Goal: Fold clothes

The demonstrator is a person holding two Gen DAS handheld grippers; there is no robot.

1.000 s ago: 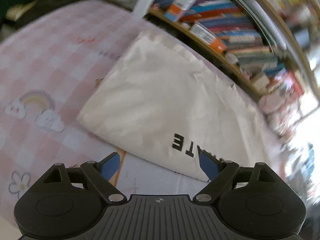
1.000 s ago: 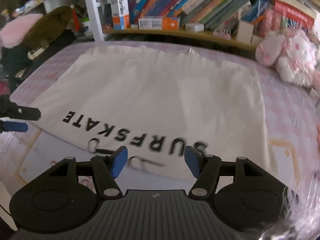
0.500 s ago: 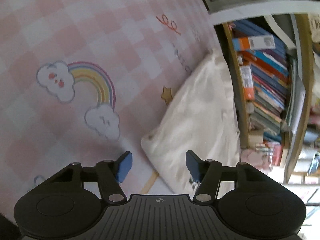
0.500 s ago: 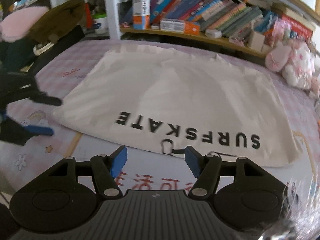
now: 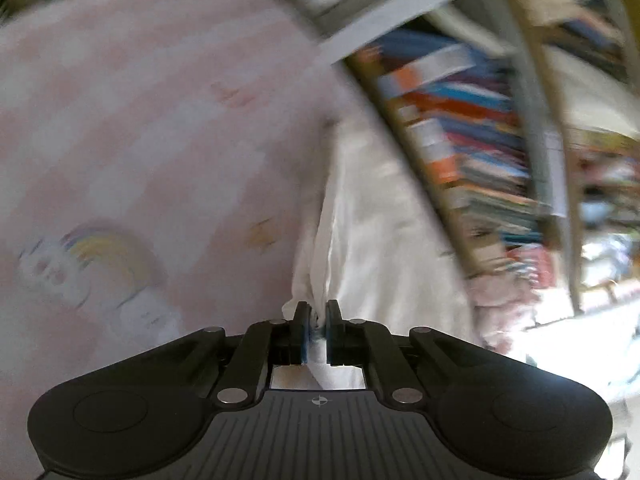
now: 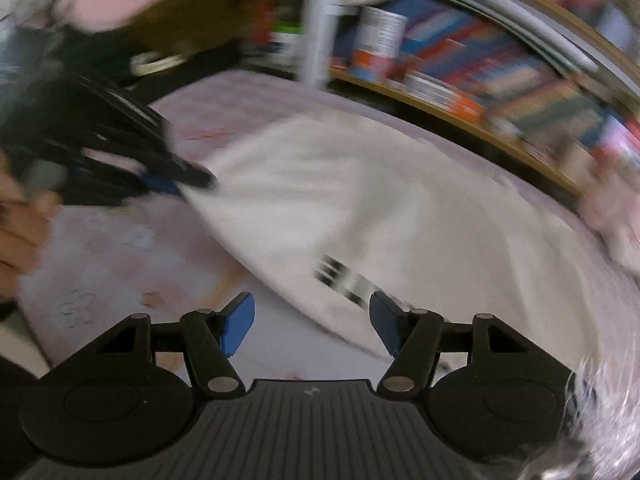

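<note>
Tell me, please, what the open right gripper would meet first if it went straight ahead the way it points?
Probably the near edge of the white printed cloth garment, lying just ahead of the right gripper on the pink patterned bedsheet; blur makes depth uncertain.

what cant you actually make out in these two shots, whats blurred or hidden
- Black lettering on the white garment: right wrist view, smeared by motion blur, unreadable.
- Book spines on the shelf: left wrist view, blurred.
- Which part of the garment the left tool pinches: its closed fingers cover it.
- Garment's near edge: right wrist view, behind the open right tool.
</note>
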